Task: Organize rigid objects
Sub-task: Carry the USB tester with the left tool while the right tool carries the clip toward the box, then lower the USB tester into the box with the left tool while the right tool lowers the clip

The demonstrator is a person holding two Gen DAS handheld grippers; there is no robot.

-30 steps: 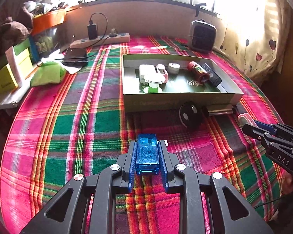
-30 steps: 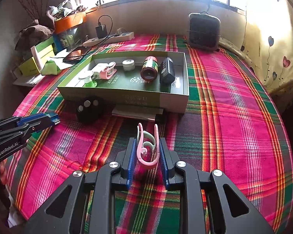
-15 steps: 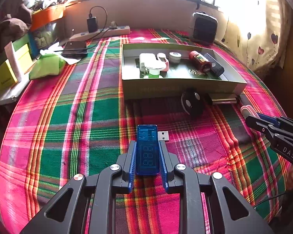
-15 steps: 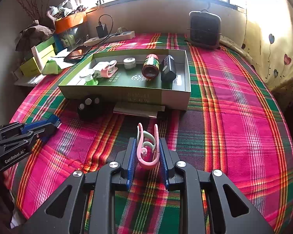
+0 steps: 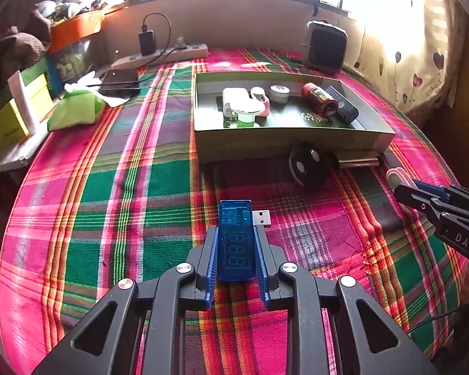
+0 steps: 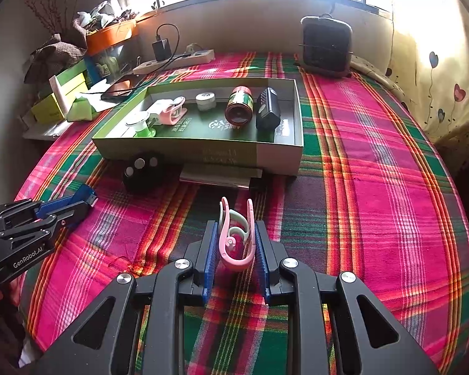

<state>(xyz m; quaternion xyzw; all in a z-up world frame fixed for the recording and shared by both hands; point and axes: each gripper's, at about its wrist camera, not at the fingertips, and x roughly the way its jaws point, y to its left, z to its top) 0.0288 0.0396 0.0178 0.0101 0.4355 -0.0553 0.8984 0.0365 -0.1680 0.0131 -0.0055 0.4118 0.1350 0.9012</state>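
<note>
one shallow green box [image 6: 278, 159] sits on the plaid cloth [image 6: 375, 187] and holds six things: a white plug adapter [image 5: 233, 100] at its left end, a green-and-white stand [image 6: 140, 125] in front of that, a pink clip [image 6: 172, 113] beside it, a small white round tin [image 6: 205, 100], a red jar [image 6: 239, 109] lying on its side, and a black remote-like block [image 6: 267, 111] at the right end. the box's right corner floor is bare.

just outside the box's near wall lie a black round fob with silver buttons [image 6: 142, 172] and a flat silver-and-black bar [image 6: 222, 179], both close against the wall, between the box and the two grippers.

the left gripper [image 5: 237, 251] has its fingers [image 5: 212, 250] clenched on a blue usb meter [image 5: 237, 240], display up, its metal plug jutting to the right; it is held near the cloth, well short of the box. the right gripper [image 6: 236, 245] has its fingers [image 6: 261, 247] clenched on a pink and mint clip [image 6: 236, 237], prongs pointing ahead toward the bar.

behind the box stand a black heater [image 6: 325, 43] and a white power strip [image 6: 175, 59] with a black charger plugged in; a dark phone [image 5: 120, 78], a green pouch [image 5: 76, 111] and yellow-green boxes [image 5: 6, 125] lie to the left.
</note>
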